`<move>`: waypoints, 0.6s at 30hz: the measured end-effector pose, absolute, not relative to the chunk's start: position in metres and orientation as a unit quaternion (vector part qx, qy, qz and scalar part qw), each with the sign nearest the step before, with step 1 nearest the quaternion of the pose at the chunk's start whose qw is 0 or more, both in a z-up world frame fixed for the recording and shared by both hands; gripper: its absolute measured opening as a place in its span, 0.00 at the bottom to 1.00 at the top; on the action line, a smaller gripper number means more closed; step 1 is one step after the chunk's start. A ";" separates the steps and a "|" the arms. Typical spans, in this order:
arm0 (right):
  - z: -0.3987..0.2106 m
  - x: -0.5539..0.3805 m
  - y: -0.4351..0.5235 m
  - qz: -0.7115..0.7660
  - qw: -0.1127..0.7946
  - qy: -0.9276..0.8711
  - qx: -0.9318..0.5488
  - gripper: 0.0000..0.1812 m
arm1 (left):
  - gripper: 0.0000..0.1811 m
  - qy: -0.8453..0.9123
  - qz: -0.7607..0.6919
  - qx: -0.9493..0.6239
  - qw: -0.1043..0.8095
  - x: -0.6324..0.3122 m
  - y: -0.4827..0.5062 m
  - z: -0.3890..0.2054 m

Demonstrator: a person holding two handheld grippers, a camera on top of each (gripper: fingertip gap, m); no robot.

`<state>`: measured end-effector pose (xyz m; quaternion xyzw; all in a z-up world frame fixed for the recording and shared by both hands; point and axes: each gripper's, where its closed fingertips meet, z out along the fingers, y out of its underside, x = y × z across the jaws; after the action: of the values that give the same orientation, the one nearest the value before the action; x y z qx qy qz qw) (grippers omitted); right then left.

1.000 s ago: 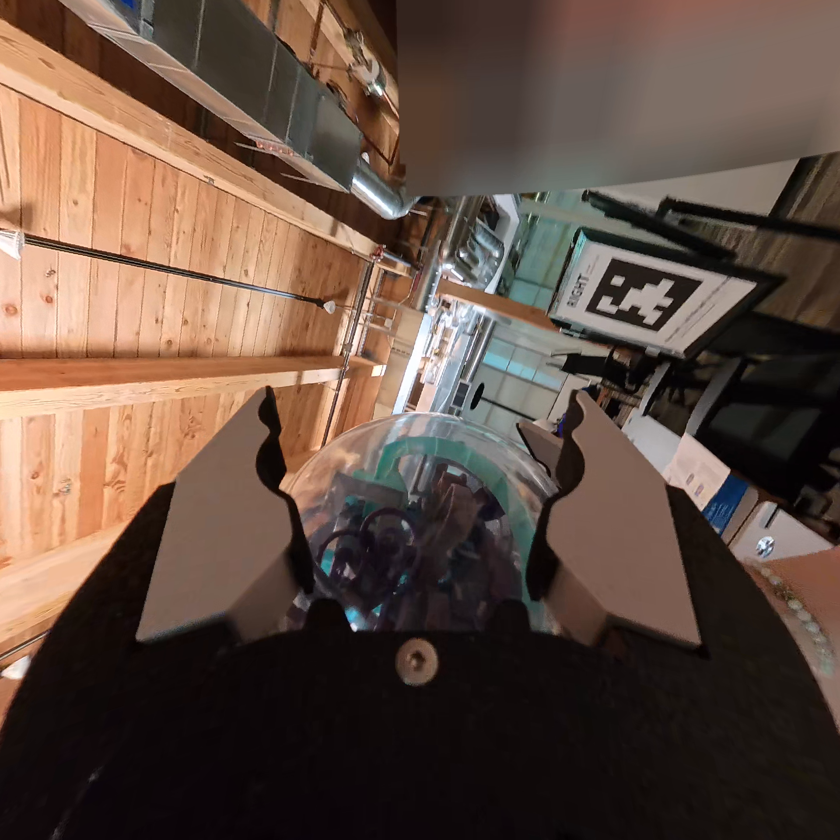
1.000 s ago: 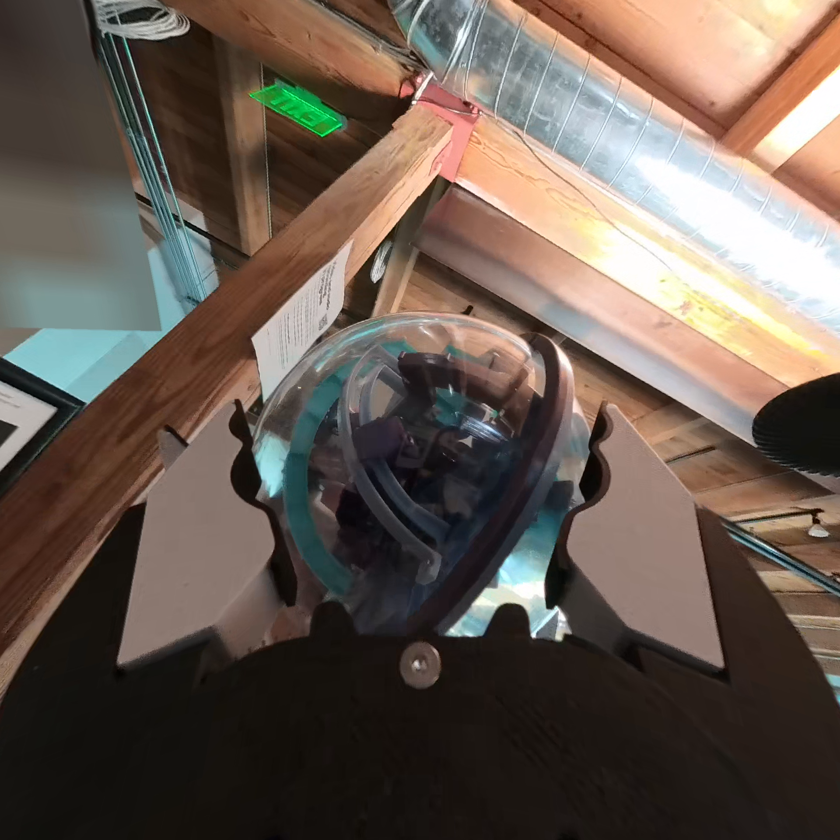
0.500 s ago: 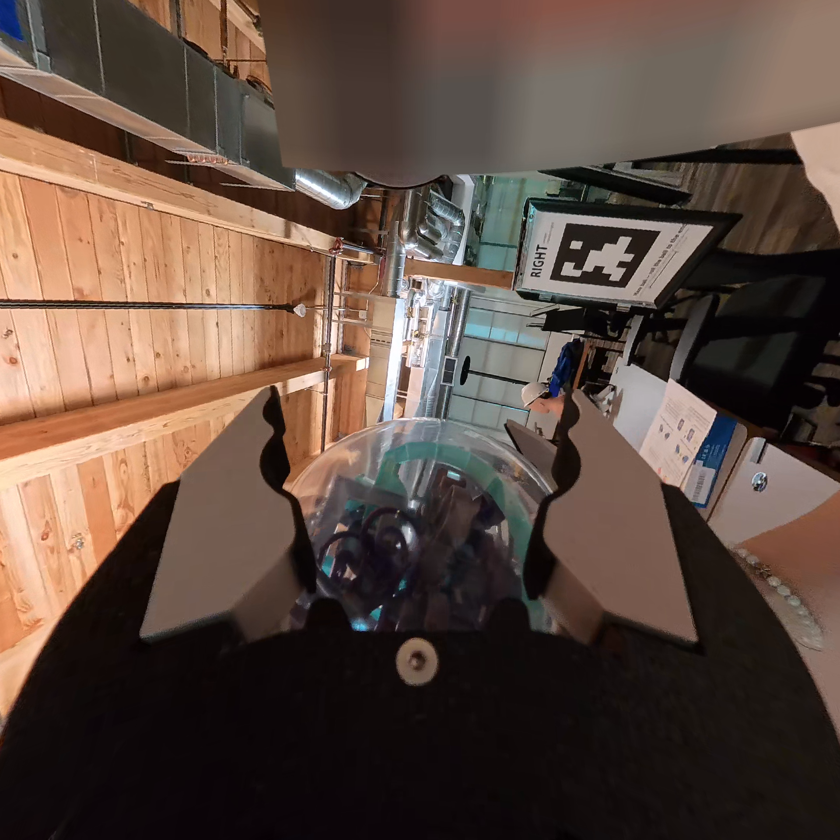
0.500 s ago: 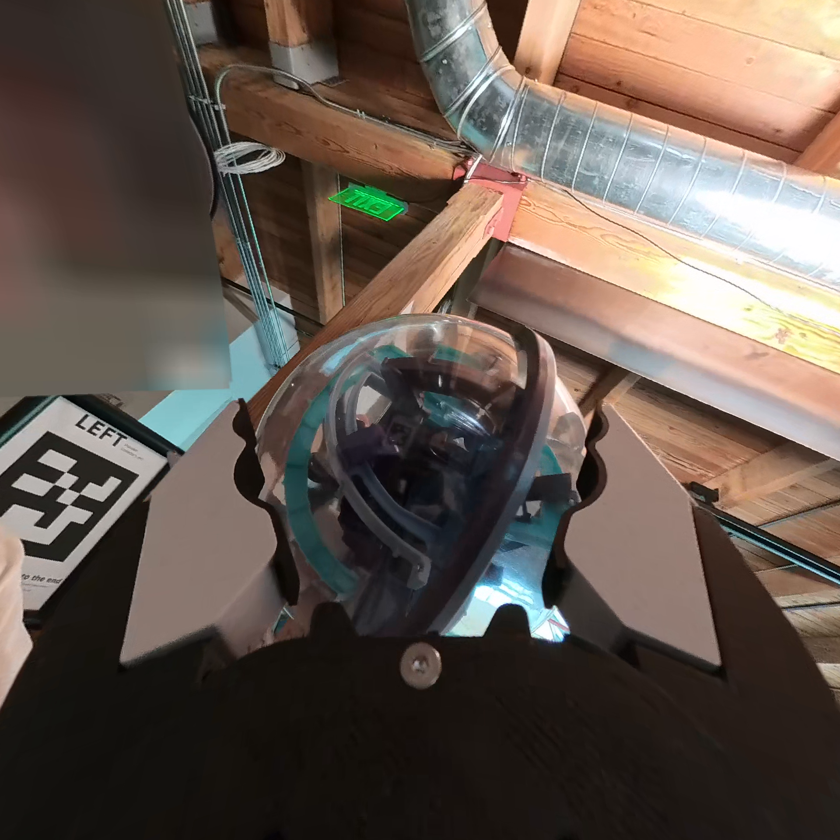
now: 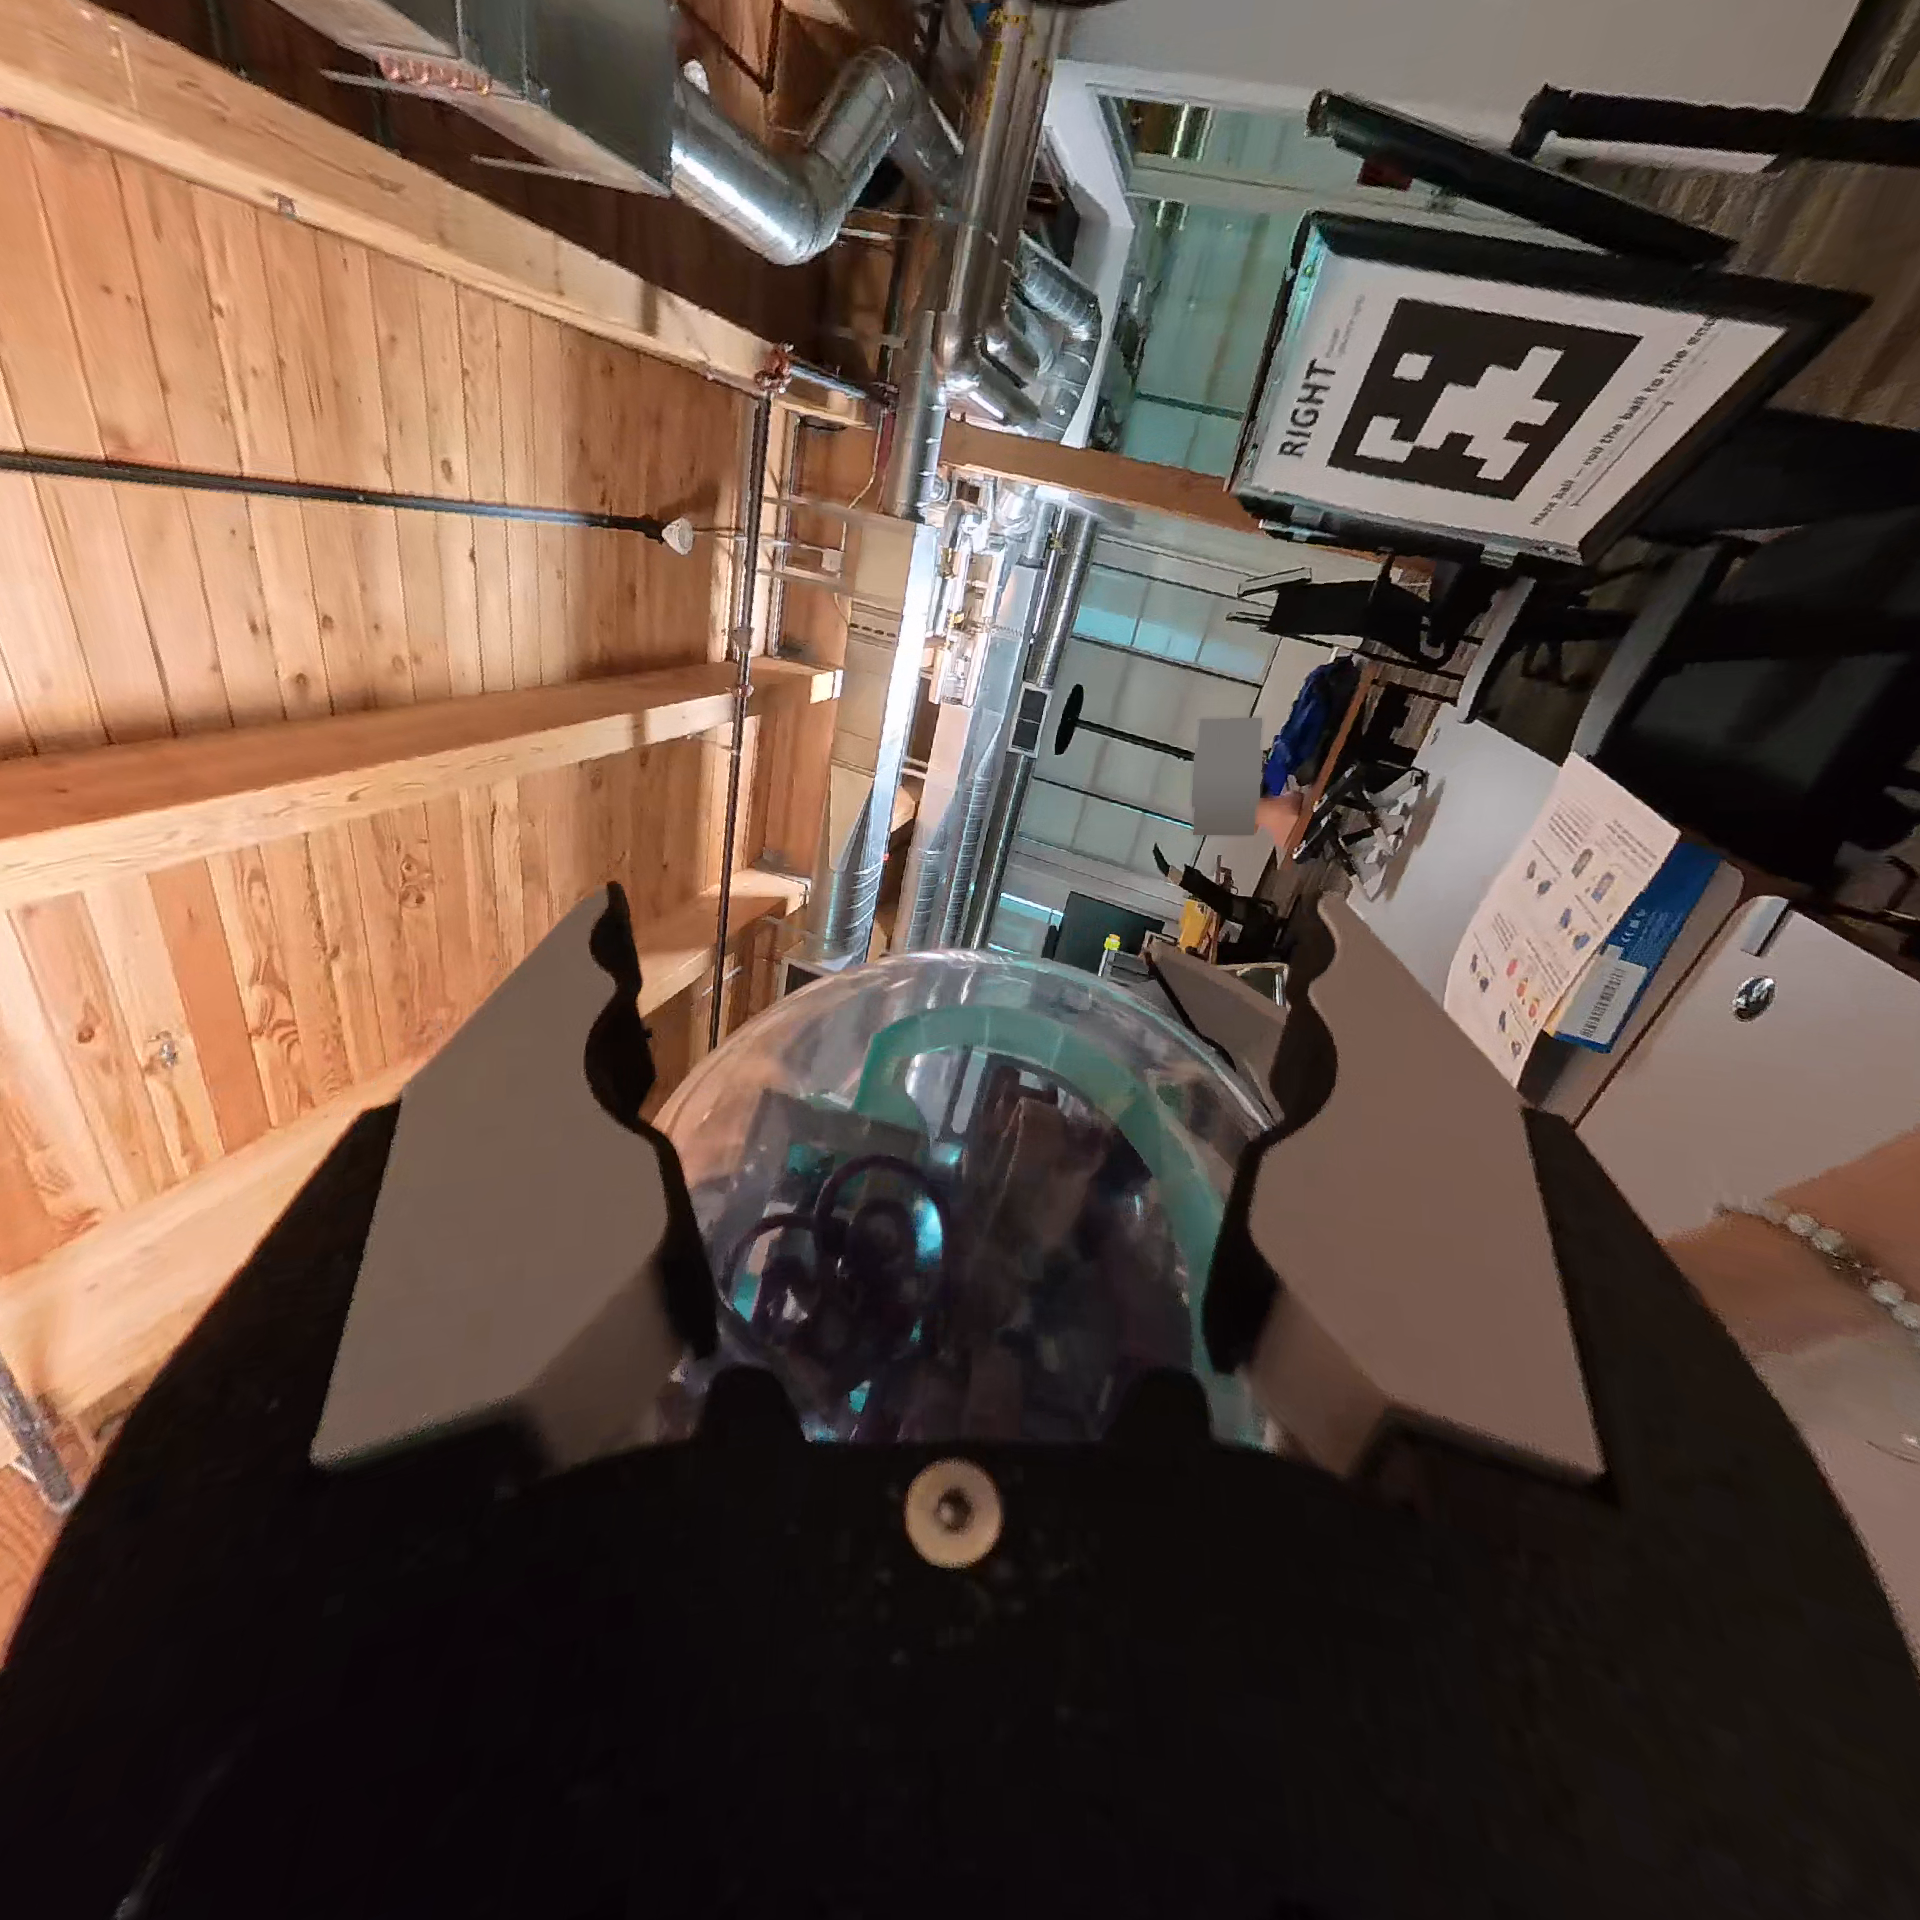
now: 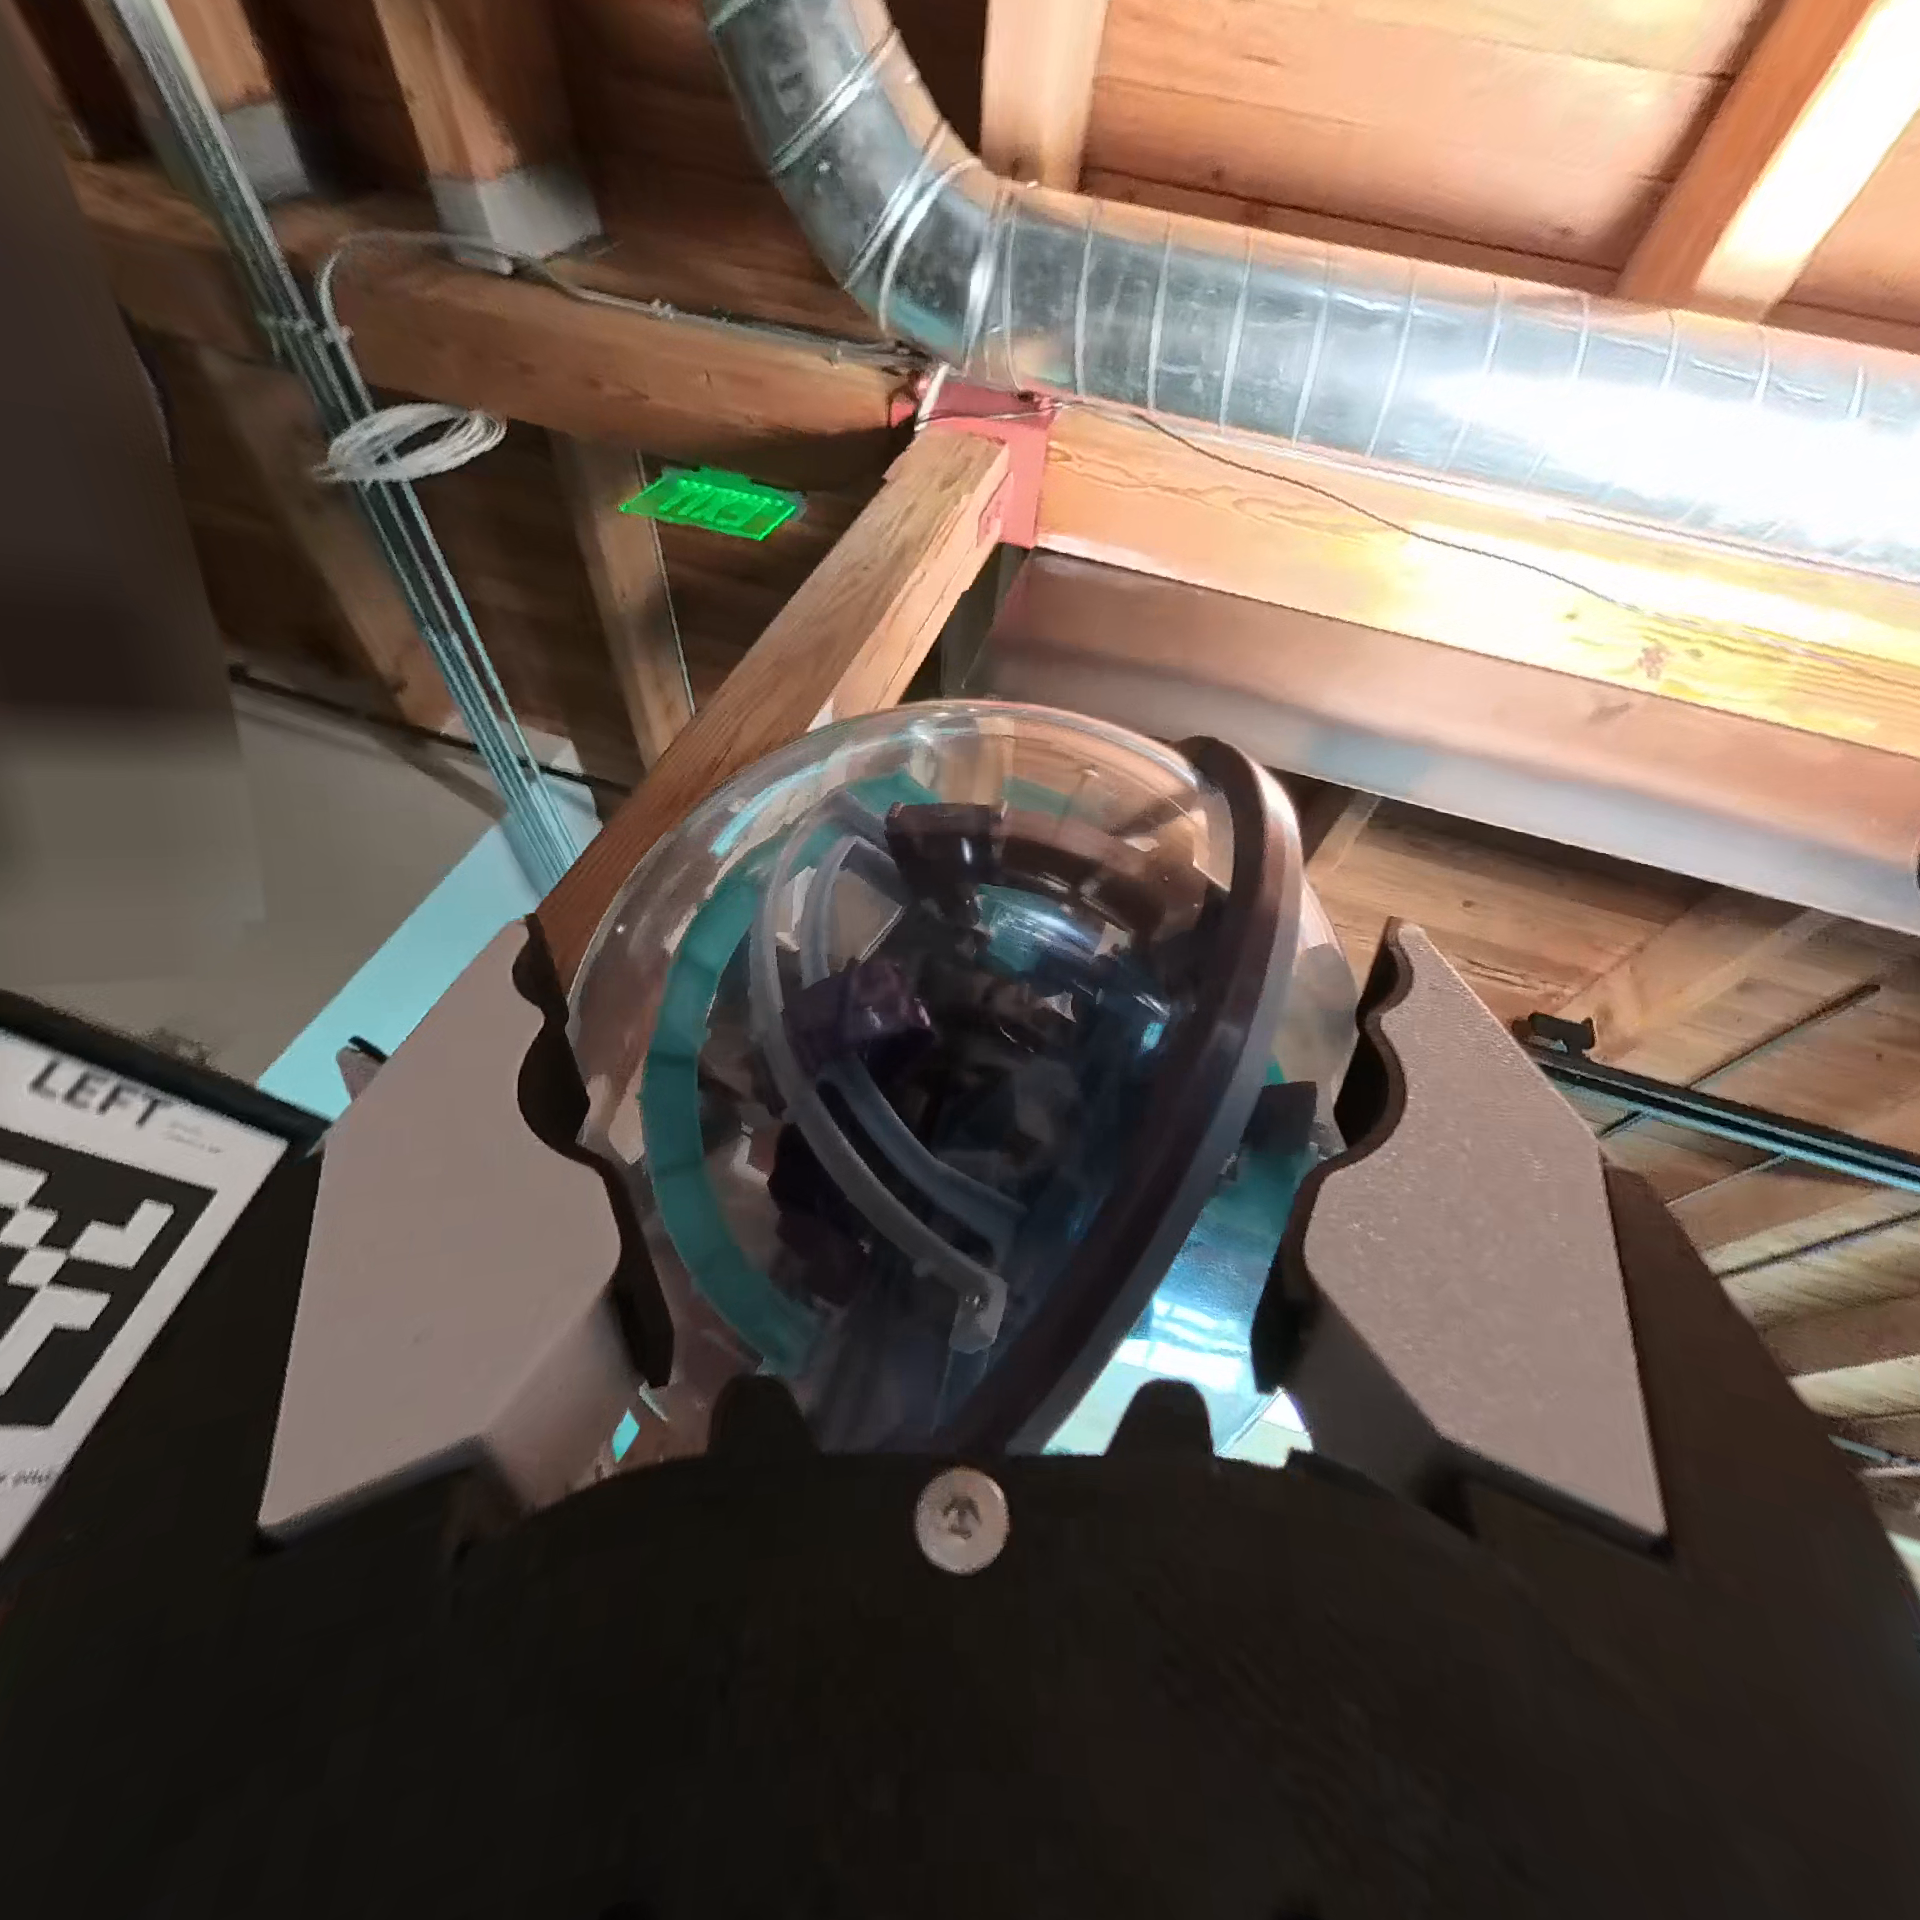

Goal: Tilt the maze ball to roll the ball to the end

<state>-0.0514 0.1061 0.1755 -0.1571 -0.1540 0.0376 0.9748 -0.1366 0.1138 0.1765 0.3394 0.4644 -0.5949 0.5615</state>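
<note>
Clear plastic shell, teal and dark purple tracks inside: the maze ball (image 5: pixel 961 1164) sits between both sets of my jaws, lifted into the air with no tabletop under it.

Left gripper (image 5: pixel 961 1143): jaws clamped on the ball, the scalloped inner edges of both grey fingers (image 5: pixel 499 1195) pressed against the curved shell. That view is rolled hard over, so the wooden ceiling (image 5: pixel 312 520) stands like a wall on one side. The marker board (image 5: pixel 1455 395) on my other gripper shows far off, and a bare wrist with a bead bracelet (image 5: pixel 1860 1262) at the edge.

Right gripper (image 6: pixel 961 1122): jaws clamped on the ball (image 6: pixel 935 1039) as well, from another side. Here the dark seam ring (image 6: pixel 1262 935) runs slanted across the sphere, so the ball is held well off level. This camera looks up at a metal duct (image 6: pixel 1351 312), a wooden beam (image 6: pixel 831 623) and a green lit sign (image 6: pixel 712 504).

Why two grips: my guess is that a smooth sphere would spin in a single pinch, whereas opposed holds let me set the tilt in any direction and keep it there.

The small rolling ball itself I cannot pick out among the tracks, so I cannot judge how near the end it is.

Risk as I read it: slick shell, small contact patches; a sharp tilt could let it slip.
</note>
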 end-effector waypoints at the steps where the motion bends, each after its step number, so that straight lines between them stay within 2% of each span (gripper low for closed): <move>1: 0.174 -0.045 0.109 0.049 0.976 -0.142 -0.156 0.81 | 0.66 0.469 -0.596 0.331 0.561 -0.131 0.115 0.177; 10: 0.165 -0.044 0.109 0.061 0.977 -0.140 -0.151 0.80 | 0.66 0.473 -0.599 0.331 0.555 -0.133 0.117 0.170; 18: 0.169 -0.067 0.100 0.052 0.968 -0.194 -0.149 0.81 | 0.66 0.450 -0.562 0.368 0.588 -0.155 0.103 0.161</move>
<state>-0.0668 0.0997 0.1686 -0.1491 -0.1936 0.0521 0.9683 -0.1546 0.1029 0.1611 0.3680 0.4499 -0.5621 0.5884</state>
